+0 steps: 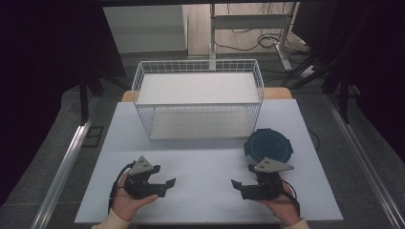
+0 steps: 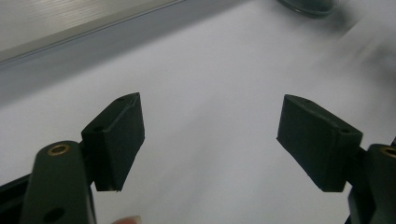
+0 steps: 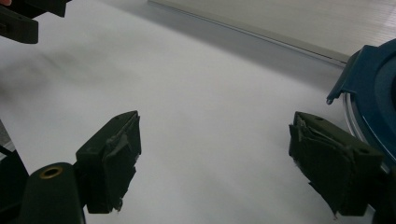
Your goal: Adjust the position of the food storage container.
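Observation:
A round dark blue lidded container (image 1: pixel 267 145) sits on the white table (image 1: pixel 200 157), right of centre. My right gripper (image 1: pixel 242 175) is held in a hand just in front of it, jaws pointing left toward the table's middle. In the right gripper view the right gripper (image 3: pixel 215 154) is open with bare table between its pads, and the container's blue lid (image 3: pixel 373 88) lies just beyond its right jaw. My left gripper (image 1: pixel 163 175) is held at the front left, jaws pointing right. In its own view the left gripper (image 2: pixel 210 135) is open and holds nothing.
A white two-tier wire basket (image 1: pixel 198 98) stands at the back middle of the table. The container's edge (image 2: pixel 308 4) shows far off in the left gripper view. The other hand's gripper (image 3: pixel 23 18) appears at the right gripper view's top left. Table edges run close to both hands.

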Demonstrator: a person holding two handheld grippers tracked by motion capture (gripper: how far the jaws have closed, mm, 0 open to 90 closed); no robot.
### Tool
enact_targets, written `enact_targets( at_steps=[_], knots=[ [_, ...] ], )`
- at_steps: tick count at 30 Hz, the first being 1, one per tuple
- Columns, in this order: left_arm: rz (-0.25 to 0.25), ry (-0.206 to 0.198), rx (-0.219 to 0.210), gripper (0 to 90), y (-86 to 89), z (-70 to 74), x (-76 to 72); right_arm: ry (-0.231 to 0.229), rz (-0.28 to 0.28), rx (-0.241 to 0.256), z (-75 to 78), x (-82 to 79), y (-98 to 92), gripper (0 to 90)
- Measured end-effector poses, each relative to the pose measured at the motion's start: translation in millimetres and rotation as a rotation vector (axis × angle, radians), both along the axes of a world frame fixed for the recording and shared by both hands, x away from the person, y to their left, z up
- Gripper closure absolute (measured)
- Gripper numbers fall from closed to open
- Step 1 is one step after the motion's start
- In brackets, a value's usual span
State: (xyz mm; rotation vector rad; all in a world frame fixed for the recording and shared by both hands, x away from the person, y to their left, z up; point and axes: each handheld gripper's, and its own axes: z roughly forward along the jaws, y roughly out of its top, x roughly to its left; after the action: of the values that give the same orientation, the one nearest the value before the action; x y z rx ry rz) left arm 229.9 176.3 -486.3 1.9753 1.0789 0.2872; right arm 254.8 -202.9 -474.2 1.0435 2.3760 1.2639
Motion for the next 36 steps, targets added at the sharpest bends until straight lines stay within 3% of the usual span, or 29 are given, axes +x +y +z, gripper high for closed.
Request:
enact_targets(
  at_steps=[23,36],
  knots=[
    [-0.012,0.005,0.01,22.9,-2.7,-2.2,0.4,0.03,-0.003,0.002,5.3,2.0,-3.6,20.8],
    [-0.013,0.012,0.014,22.8,-3.4,-2.5,1.1,0.016,-0.004,-0.012,24.5,6.7,-9.7,24.4]
  ],
)
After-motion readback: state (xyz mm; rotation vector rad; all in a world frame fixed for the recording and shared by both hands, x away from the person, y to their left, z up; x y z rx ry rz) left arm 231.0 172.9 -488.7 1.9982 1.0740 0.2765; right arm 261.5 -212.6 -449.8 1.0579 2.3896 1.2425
